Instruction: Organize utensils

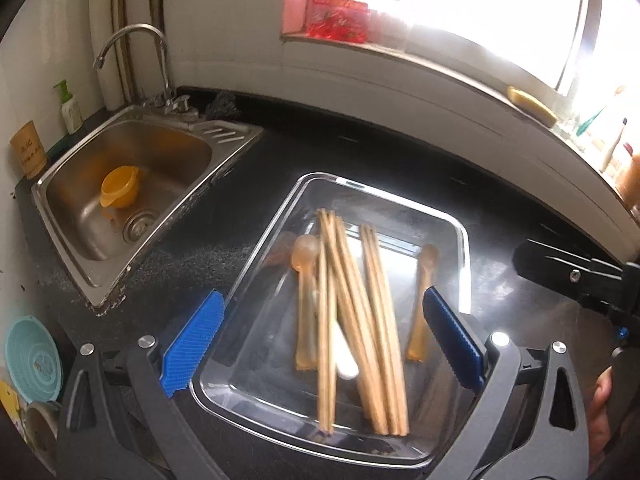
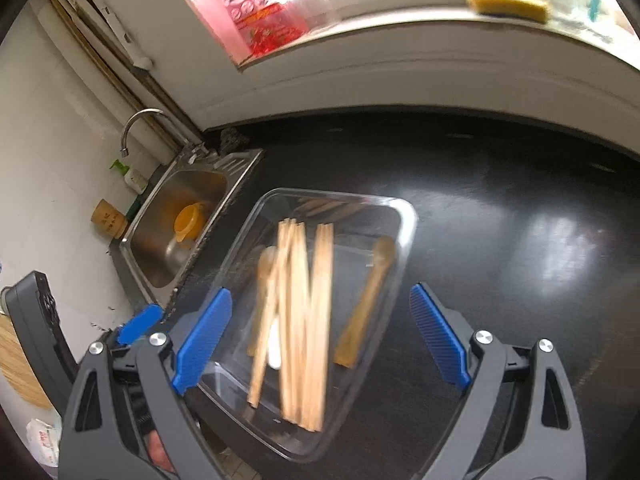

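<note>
We see the left tool point(image 1: 324, 340) and right tool point(image 2: 320, 336) both spread wide, empty, above the clear tray point(image 1: 256, 248) holding chopsticks point(image 1: 376, 320) on the bench point(image 1: 240, 184).

Both wrist cameras look steeply down, sharing the tray point(image 1: 248, 264).

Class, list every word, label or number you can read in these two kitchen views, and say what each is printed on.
None can be read.
Pink packet on the sill: printed lettering, blurred.
Brown cup by the sink: dark characters, too small.
White bag: red print, too blurred.
</note>
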`<state>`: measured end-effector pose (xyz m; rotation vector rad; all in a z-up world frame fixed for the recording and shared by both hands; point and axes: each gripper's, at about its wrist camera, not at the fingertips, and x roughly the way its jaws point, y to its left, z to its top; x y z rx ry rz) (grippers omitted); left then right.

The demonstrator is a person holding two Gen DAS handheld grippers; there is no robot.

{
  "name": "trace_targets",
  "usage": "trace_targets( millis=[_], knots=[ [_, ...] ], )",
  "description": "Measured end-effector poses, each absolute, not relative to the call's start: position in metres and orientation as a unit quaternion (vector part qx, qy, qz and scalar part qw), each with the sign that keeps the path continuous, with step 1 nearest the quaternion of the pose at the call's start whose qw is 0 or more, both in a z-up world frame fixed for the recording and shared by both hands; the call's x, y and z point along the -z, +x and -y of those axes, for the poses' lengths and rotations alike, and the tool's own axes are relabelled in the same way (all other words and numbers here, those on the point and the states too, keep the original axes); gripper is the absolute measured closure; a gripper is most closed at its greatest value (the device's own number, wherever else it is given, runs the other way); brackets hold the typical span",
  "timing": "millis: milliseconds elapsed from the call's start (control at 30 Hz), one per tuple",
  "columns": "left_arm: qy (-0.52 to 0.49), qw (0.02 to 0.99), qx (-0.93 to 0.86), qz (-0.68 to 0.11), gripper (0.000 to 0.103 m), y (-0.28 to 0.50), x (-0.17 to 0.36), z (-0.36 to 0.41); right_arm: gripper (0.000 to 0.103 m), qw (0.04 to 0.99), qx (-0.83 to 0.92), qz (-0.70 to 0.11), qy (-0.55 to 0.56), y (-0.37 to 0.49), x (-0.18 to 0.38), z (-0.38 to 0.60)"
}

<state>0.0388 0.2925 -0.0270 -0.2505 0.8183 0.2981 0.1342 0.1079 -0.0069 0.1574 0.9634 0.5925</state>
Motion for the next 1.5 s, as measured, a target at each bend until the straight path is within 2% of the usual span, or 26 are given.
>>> trace_targets(
  millis=[300,500,700,867,1500],
  knots=[
    [-0.09,0.917,-0.069,-0.383,0.006,0.022,0.015,-0.211,0.015,0.91,-0.153,-0.385,0.037,0.073,-0.015,0.031],
    [-0.068,0.925,0.0,-0.374,0.006,0.01,0.01,-0.131,0.014,0.924,-0.064,-0.375,0.037,0.02,-0.006,0.131],
    [-0.035,0.921,0.052,-0.385,0.006,-0.004,0.024,-0.059,0.012,0.928,0.0,-0.369,0.045,-0.019,0.009,0.189],
    [-0.019,0.915,0.066,-0.398,0.006,-0.01,0.035,-0.035,0.012,0.928,0.011,-0.37,0.045,-0.028,0.016,0.196],
    [-0.018,0.915,0.042,-0.401,0.006,-0.013,0.028,-0.045,0.012,0.928,-0.011,-0.37,0.041,-0.024,0.011,0.17]
  ],
)
